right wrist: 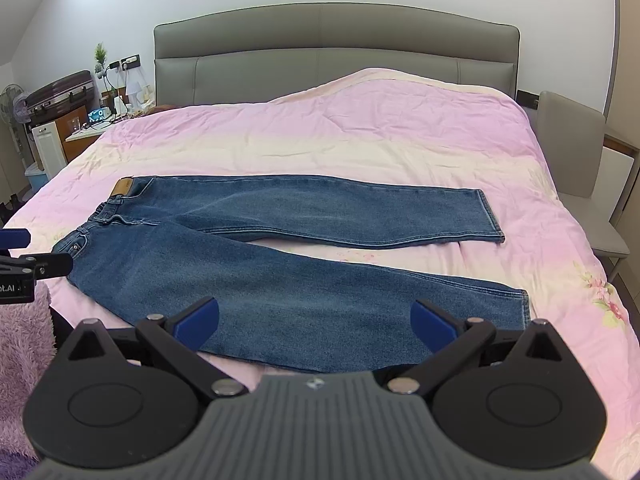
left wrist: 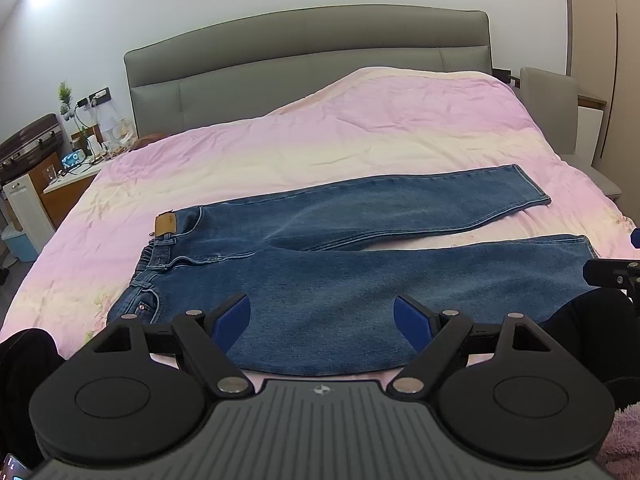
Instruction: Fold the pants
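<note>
Denim, blue, spread full length across pink bedding (right wrist: 360,136), no fold made yet. Pants (left wrist: 320,264) flat and open, waistband (left wrist: 160,248) toward the left, both legs running off to the right, split apart in a narrow V with a strip of bedding showing between them. Whole job judged still ahead: legs to be brought together, then length doubled over.

Left gripper (left wrist: 322,318) just short of the near leg's lower edge, over the thigh area, jaws spread wide, nothing between the blue pads, no contact with the cloth visible. Right gripper (right wrist: 315,318) likewise wide and empty, just short of the same near leg, closer to the hem (right wrist: 524,308), which sits ahead and to its right. Far leg (right wrist: 340,208) well beyond both claws, its cuff ahead and right of the right one.

Looks of the cloth: mid-wash jeans, fairly smooth, slight rumpling at the elastic-looking waistband, tan leather patch (left wrist: 165,226) at the far left corner, contrast stitching along seams and hems. Heavy fabric by appearance, likely to hold a crease well but to resist a pinch at thick seams.
</note>
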A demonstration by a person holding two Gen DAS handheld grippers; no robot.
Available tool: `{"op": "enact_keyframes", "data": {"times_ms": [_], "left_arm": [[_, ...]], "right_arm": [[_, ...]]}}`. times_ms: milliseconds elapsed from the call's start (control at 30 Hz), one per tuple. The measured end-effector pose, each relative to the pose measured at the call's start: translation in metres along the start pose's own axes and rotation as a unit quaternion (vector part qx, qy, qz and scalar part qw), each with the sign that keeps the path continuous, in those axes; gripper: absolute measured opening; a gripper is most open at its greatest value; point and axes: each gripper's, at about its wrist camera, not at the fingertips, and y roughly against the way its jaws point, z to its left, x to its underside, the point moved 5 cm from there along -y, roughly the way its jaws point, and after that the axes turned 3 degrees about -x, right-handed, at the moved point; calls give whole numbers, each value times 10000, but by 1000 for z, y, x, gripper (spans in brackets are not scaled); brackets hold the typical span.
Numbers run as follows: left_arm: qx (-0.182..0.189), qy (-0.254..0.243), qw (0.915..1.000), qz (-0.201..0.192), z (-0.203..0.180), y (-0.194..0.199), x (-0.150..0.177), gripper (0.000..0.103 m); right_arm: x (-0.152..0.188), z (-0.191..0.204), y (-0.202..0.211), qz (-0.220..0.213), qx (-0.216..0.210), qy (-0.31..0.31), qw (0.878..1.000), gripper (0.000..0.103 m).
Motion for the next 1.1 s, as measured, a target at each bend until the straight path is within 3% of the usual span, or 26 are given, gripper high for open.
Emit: {"op": "enact_keyframes", "data": {"times_ms": [1100], "left_arm": [[44, -42, 10000, 57, -8, -6, 4, 95]], "right_arm": [[-3, 1, -2, 33, 37, -25, 10000, 98]]}}
